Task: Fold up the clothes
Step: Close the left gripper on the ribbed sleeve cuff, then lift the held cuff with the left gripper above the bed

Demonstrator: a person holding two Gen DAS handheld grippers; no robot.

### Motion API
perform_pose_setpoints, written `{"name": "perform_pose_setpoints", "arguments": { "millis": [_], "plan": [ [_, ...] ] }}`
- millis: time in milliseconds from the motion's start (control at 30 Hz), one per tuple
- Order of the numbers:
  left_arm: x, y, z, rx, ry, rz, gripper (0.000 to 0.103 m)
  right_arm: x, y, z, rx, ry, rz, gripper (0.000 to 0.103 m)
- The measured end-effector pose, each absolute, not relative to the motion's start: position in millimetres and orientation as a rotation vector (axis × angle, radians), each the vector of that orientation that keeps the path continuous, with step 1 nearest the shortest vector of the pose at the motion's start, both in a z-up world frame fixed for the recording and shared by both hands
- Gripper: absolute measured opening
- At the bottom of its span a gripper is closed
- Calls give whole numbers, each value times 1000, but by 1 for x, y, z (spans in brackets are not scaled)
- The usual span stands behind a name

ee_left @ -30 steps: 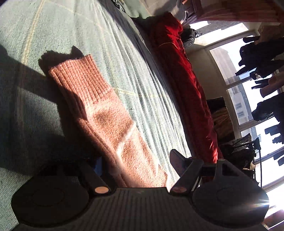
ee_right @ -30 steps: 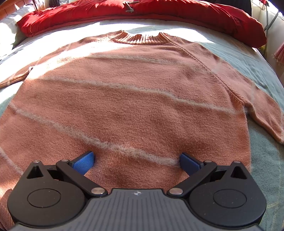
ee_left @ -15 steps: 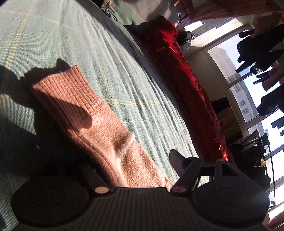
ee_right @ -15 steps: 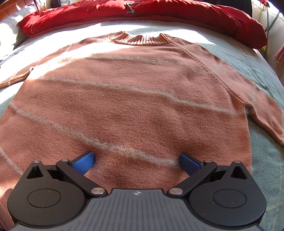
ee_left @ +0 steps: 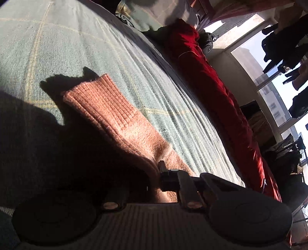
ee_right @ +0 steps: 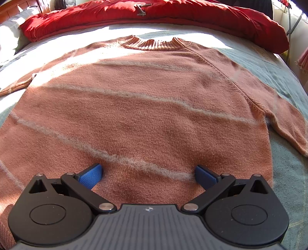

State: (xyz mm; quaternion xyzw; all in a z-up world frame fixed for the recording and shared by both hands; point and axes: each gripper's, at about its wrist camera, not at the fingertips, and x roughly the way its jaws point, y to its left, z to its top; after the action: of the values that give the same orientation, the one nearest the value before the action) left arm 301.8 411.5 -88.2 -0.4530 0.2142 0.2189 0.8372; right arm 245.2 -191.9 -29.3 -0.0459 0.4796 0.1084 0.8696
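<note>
sweater (ee_right: 146,107) lies flat, front up, on the pale green bedspread (ee_right: 284,80). long axis runs from the hem nearest the right wrist camera to the ribbed collar (ee_right: 154,42) at the far end, collar pointing at the red duvet (ee_right: 173,13) along the back of the bed. both sleeves spread outward to the sides.

look: salmon-orange knit, thin fuzzy off-white stripes crossing the body at a slant, raglan seam visible on one shoulder, strong sun across the upper half.

left wrist view: one sleeve (ee_left: 123,123) runs diagonally away from the camera, ribbed cuff (ee_left: 96,96) at the far end, lying on the bedspread (near half in deep shadow).

left gripper (ee_left: 156,178): jaws have just been closing and now pinch the sleeve knit between them, at the sleeve's near end.

right gripper (ee_right: 147,174): jaws spread wide, blue pads (ee_right: 90,176) over the lower body of the sweater, nothing gripped; contact with the knit cannot be told.
</note>
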Motion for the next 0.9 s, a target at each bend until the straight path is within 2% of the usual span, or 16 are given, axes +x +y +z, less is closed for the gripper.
{"name": "perform_pose_setpoints", "arguments": {
  "millis": [633, 900],
  "plan": [
    [324, 396, -50, -746, 603, 504, 7, 210, -216, 8, -14, 884, 166, 103],
    [325, 368, 1, -686, 534, 428, 6, 199, -230, 8, 11, 860, 185, 103]
  ]
}}
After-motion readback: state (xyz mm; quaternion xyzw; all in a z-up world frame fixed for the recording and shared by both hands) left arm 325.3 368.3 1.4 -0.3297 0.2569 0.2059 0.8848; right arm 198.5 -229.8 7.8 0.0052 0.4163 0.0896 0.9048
